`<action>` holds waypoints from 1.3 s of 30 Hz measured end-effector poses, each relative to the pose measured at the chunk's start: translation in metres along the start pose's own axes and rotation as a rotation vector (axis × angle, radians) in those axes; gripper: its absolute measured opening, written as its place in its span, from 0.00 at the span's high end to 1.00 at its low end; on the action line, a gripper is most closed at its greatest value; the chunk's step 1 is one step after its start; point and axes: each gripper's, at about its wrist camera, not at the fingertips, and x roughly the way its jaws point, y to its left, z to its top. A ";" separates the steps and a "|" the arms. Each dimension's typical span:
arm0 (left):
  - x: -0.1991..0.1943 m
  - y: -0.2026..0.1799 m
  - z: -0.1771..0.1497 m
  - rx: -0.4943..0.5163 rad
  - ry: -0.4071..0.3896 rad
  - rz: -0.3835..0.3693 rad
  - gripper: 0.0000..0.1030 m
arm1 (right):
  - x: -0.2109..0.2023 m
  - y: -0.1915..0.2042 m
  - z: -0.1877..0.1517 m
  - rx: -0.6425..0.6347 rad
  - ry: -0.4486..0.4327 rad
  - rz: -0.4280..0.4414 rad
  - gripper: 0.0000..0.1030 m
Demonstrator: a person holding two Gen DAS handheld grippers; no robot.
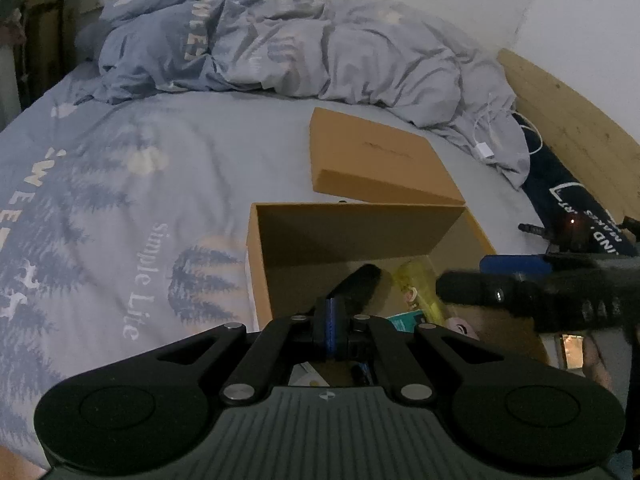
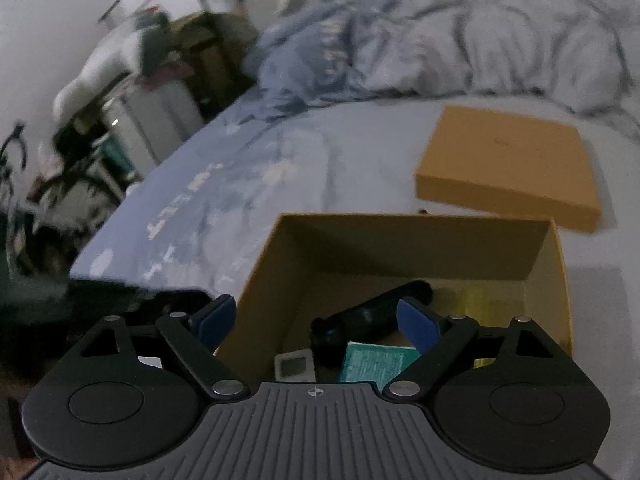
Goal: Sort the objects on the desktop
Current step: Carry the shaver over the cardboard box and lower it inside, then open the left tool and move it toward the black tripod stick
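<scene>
An open brown cardboard box sits on the bed. Inside lie a black cylindrical object, a yellow packet, a teal packet and a small white device. My left gripper is shut with nothing between its pads, above the box's near side. My right gripper is open and empty, its fingers straddling the box's left wall; it shows blurred at the right in the left wrist view.
The box's brown lid lies on the sheet just behind the box. A rumpled blue-grey duvet is heaped at the back. A white charger cable and wooden headboard are at right. Cluttered furniture stands left of the bed.
</scene>
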 end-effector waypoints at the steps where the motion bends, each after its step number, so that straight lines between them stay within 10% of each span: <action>1: 0.000 0.000 0.000 -0.001 0.001 0.001 1.00 | 0.001 -0.004 0.001 0.021 0.003 -0.003 0.13; 39: -0.011 -0.015 0.020 0.009 -0.052 -0.006 1.00 | -0.019 -0.024 0.022 0.071 -0.031 -0.002 0.12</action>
